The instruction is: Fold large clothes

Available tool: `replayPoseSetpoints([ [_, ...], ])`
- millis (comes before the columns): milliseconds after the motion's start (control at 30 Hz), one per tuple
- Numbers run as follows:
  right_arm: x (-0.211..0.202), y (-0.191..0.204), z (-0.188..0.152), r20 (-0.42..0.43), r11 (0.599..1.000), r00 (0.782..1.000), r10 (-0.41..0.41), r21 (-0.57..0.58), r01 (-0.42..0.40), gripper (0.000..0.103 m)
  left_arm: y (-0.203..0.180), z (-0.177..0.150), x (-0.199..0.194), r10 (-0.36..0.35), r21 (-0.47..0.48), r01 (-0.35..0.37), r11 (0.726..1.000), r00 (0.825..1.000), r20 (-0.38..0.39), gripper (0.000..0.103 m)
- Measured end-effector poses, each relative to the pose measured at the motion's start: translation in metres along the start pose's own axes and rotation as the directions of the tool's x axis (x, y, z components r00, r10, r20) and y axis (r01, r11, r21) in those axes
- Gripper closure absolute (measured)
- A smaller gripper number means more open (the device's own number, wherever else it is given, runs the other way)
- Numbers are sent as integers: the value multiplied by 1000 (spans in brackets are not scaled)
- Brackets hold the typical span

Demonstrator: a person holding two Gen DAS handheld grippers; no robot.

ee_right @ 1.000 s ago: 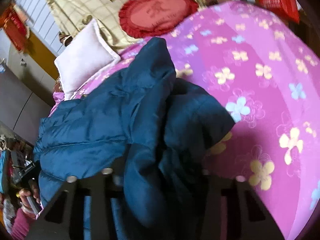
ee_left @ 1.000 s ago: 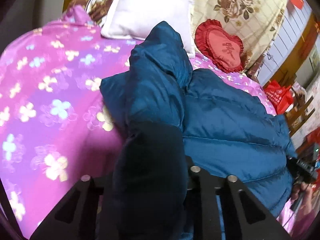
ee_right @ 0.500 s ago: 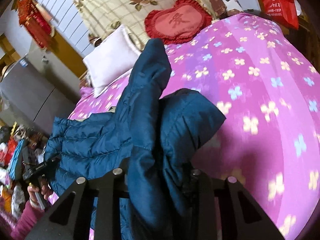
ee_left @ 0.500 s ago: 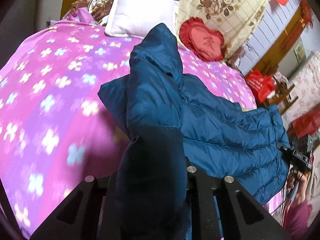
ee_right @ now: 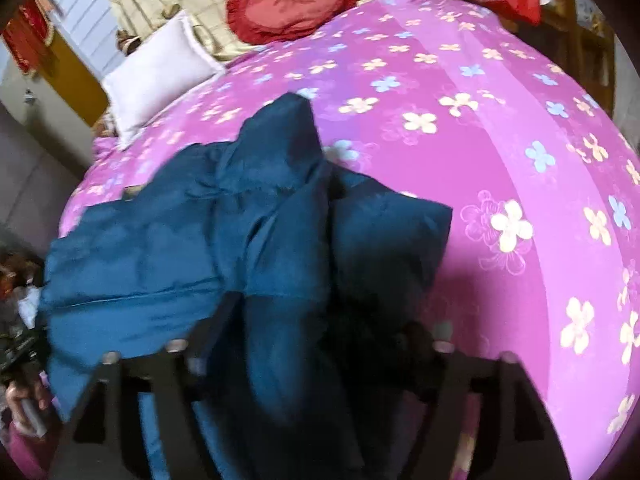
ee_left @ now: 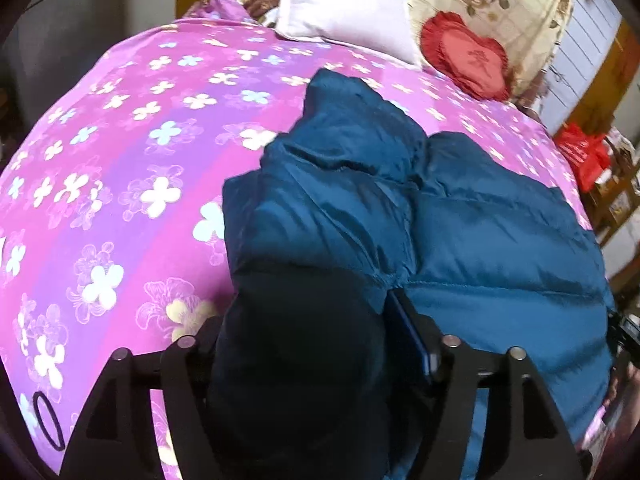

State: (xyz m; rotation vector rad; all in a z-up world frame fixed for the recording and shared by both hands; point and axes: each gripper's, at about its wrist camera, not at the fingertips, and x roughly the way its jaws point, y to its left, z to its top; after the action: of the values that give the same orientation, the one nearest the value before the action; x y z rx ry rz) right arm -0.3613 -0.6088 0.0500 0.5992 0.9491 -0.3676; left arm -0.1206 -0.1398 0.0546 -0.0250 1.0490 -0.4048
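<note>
A large dark blue puffer jacket (ee_left: 460, 240) lies on a pink flowered bedspread (ee_left: 120, 160). My left gripper (ee_left: 312, 364) is shut on a bunched part of the jacket, which fills the gap between its fingers and hides the tips. In the right wrist view the jacket (ee_right: 168, 248) spreads to the left, and my right gripper (ee_right: 312, 360) is shut on another thick fold of it. Both held folds rest low, close to the jacket body on the bedspread (ee_right: 500, 140).
A white pillow (ee_left: 348, 12) and a red heart cushion (ee_left: 472, 56) lie at the head of the bed, also in the right wrist view as pillow (ee_right: 156, 76) and cushion (ee_right: 288, 8). A red bag (ee_left: 580, 152) stands beside the bed. A dark ring (ee_left: 48, 420) lies on the bedspread.
Both grippers have come down with the jacket folds, which stood up high before and now lie low and flatter on the jacket body.
</note>
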Motion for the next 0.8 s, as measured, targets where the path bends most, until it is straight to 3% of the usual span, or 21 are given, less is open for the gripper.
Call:
replayPoseSetpoints([
  [100, -8, 3, 1, 9, 1000, 1000, -30, -3, 30, 21, 0, -3, -10, 36, 0, -36, 999, 999, 30, 54],
  [233, -43, 8, -6, 94, 996, 992, -83, -27, 86, 20, -1, -7, -37, 85, 11, -87, 996, 991, 105, 54],
  [467, -100, 46, -20, 192, 993, 981, -6, -113, 29, 18, -11, -23, -85, 81, 26, -89, 996, 970, 228, 54],
  [633, -109, 91, -42, 207, 982, 977, 44, -187, -4, 17, -32, -39, -97, 105, 76, -128, 989, 962, 251, 54],
  [800, -104, 128, -69, 212, 971, 976, 40, -239, 12, 11, -56, -57, -100, 110, 120, -146, 982, 957, 267, 54],
])
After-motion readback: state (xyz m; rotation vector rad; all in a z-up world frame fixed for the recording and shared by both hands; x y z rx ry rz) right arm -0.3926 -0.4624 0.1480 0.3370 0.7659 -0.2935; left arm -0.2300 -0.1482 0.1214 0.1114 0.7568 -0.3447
